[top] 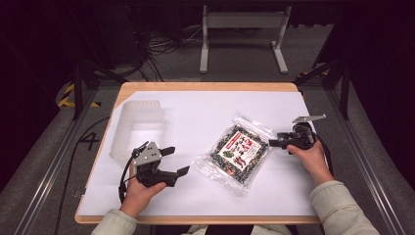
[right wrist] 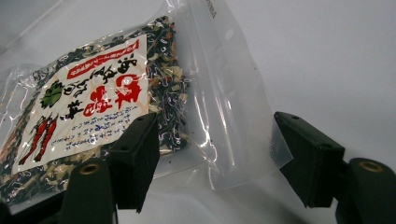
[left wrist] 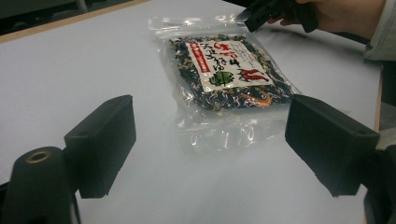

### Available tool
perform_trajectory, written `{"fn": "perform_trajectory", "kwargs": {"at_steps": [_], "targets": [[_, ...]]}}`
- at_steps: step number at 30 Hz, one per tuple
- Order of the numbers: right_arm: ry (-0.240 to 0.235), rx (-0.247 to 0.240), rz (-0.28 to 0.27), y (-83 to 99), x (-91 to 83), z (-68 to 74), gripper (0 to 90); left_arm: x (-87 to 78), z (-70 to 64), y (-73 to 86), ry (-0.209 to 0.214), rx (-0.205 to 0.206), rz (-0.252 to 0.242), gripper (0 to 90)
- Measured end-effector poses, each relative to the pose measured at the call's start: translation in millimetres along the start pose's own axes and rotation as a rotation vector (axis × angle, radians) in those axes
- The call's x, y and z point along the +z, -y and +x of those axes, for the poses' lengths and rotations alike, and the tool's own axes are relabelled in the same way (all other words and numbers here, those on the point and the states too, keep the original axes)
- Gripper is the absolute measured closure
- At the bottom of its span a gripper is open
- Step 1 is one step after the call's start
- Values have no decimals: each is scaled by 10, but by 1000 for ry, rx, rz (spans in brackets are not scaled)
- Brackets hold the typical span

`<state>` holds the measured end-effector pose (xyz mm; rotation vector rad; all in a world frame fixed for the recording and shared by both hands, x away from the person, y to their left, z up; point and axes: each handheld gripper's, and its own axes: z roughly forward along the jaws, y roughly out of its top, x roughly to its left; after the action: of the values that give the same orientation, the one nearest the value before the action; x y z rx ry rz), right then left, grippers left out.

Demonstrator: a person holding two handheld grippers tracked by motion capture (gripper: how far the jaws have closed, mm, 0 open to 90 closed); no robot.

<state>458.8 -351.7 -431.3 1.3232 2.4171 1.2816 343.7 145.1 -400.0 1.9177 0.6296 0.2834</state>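
Note:
A clear bag of dark dried mix [top: 239, 149] with a white and red label lies flat near the middle of the white-covered table [top: 205, 86]. My left gripper [top: 175, 160] rests at the front left, open, a short way from the bag's near corner. In the left gripper view its jaws [left wrist: 210, 149] stand wide apart with the bag [left wrist: 224, 70] ahead of them. My right gripper [top: 274, 143] sits at the bag's right edge. It is open [right wrist: 217, 154], and the bag's clear sealed end [right wrist: 224, 116] lies between its jaws, which are not closed on it.
A clear plastic bin [top: 139, 128] stands at the table's back left, behind my left gripper. The right hand and its gripper [left wrist: 261, 14] appear beyond the bag in the left gripper view. Bare white surface stretches along the front and back right.

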Motion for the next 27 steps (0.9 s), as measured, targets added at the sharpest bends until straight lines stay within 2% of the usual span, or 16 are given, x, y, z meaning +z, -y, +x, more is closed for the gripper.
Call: {"fn": "perform_trajectory", "kwargs": {"at_steps": [4,7,11,18,19,22,27], "targets": [[-14,0,15,8,38,-4,361,3,3,2,0,0,5,172],[-30,-5,40,6,63,20,427,4,5,3,1,-1,5,172],[-26,-15,52,1,73,45,476,5,6,3,0,0,6,172],[-36,25,58,-4,51,9,632,8,7,3,-3,-3,8,172],[-36,25,58,-4,51,9,632,8,7,3,-3,-4,8,172],[-30,19,60,-16,30,26,753,9,8,2,-5,-1,7,173],[7,-3,70,-42,11,78,849,8,5,0,-6,0,9,173]]}}
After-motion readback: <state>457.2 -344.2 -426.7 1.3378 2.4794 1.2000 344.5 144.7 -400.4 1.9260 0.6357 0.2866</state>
